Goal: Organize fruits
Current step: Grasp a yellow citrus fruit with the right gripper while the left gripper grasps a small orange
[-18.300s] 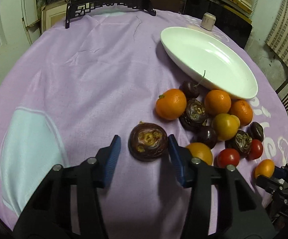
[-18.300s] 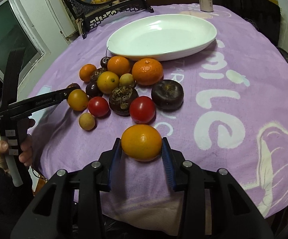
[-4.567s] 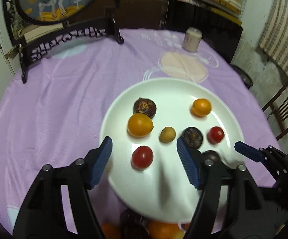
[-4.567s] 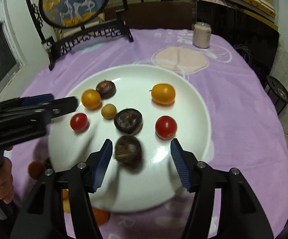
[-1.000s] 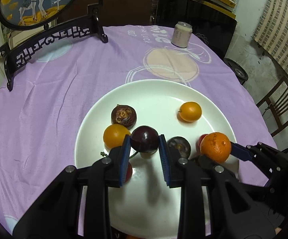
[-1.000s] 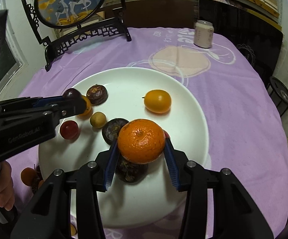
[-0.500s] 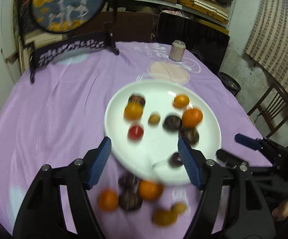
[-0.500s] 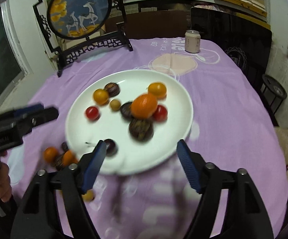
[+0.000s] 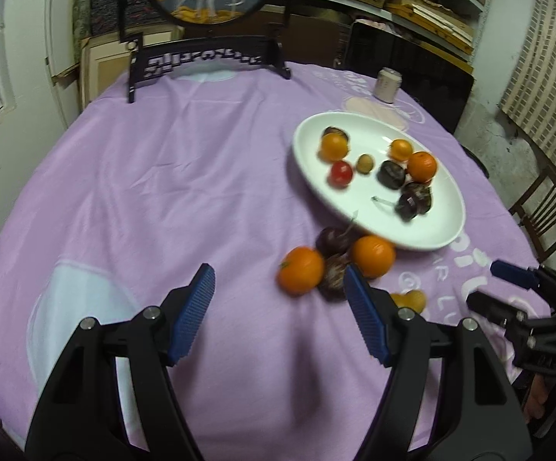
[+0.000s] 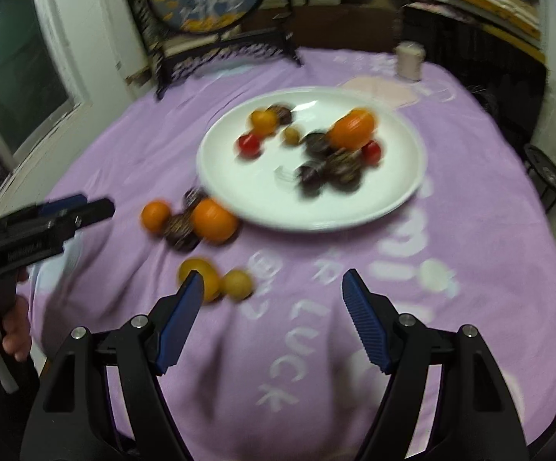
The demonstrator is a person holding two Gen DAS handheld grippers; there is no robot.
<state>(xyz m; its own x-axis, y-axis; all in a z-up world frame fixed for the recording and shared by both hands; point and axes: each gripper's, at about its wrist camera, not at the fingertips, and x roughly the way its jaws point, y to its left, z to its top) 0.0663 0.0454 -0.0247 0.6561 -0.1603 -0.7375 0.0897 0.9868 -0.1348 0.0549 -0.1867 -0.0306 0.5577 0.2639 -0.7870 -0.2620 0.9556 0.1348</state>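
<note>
room: cluttered storage-ish space, shelves of books behind, round counter (image 9: 201,176) under a purple cloth, painted deer screen on a black stand (image 9: 209,19) at the far edge, small can (image 9: 386,85) beyond the plate
plate: white plate (image 9: 443,230) right of centre, already loaded with oranges, tomatoes and dark fruits
leftovers: two oranges (image 9: 301,269) plus dark fruits bunched just off the plate's near rim, two small yellow fruits (image 10: 235,283) closer to the counter edge
left hand-held gripper (image 9: 280,313): spread wide, nothing held, hovering just short of the orange cluster
right hand-held gripper (image 10: 272,311): also wide and empty, yellow fruits by its left finger
step: probably between picks, reaching for the next loose fruit
next move: likely line up on one fruit, close gently
room: plenty of bare cloth on the left; yellow fruits near the edge, could roll off
</note>
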